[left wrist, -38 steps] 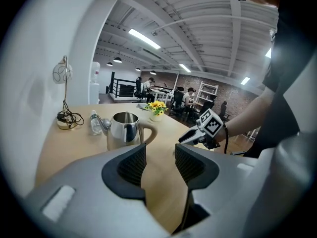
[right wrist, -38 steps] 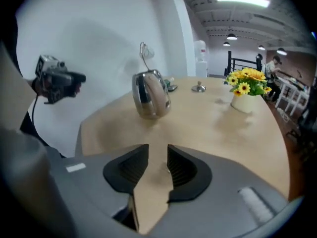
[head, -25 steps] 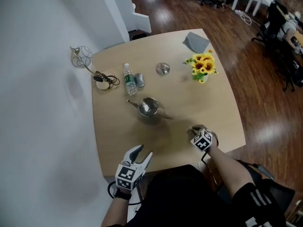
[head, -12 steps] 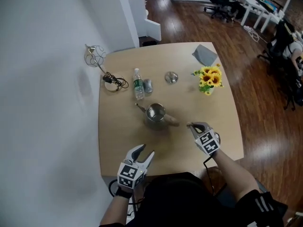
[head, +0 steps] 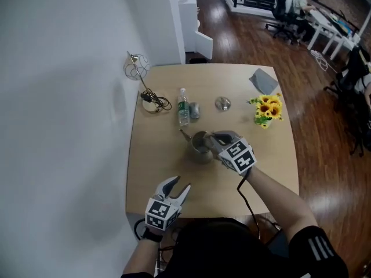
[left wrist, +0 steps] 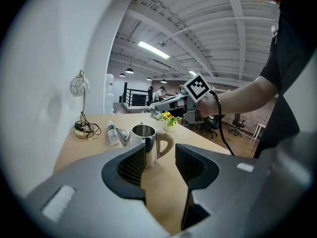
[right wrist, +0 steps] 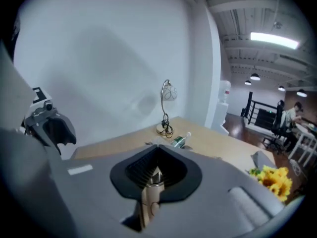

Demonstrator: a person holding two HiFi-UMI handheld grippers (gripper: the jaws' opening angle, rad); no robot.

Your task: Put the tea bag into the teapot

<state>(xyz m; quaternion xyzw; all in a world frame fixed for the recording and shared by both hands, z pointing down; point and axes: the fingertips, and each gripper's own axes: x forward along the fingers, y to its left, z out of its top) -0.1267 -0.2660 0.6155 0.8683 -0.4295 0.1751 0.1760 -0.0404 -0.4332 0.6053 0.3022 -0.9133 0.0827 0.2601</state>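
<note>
Main worry here is the drop. The right tongs are pinched together on what I take to be the tea bag, held up in the air about over the mouth of the teapot, but from the head view I can't say they're centred on it. If they let go a bit off, the bag could hang up on the rim or land on the table. It's light, too, so it might just cling to the ribbed pads instead of falling. Coming in lower risks bumping the rim or the handle, and nothing is steadying the pot: the left tongs sit with jaws apart and empty near the table's front edge, well clear of it. As for the bag itself, there isn't much to see. In the right gripper view it's a small pale sliver right at the pinch line. I can't tell if the tan bit under it is more bag or something below showing through the gap. The pot is shiny metal with its top open.
</note>
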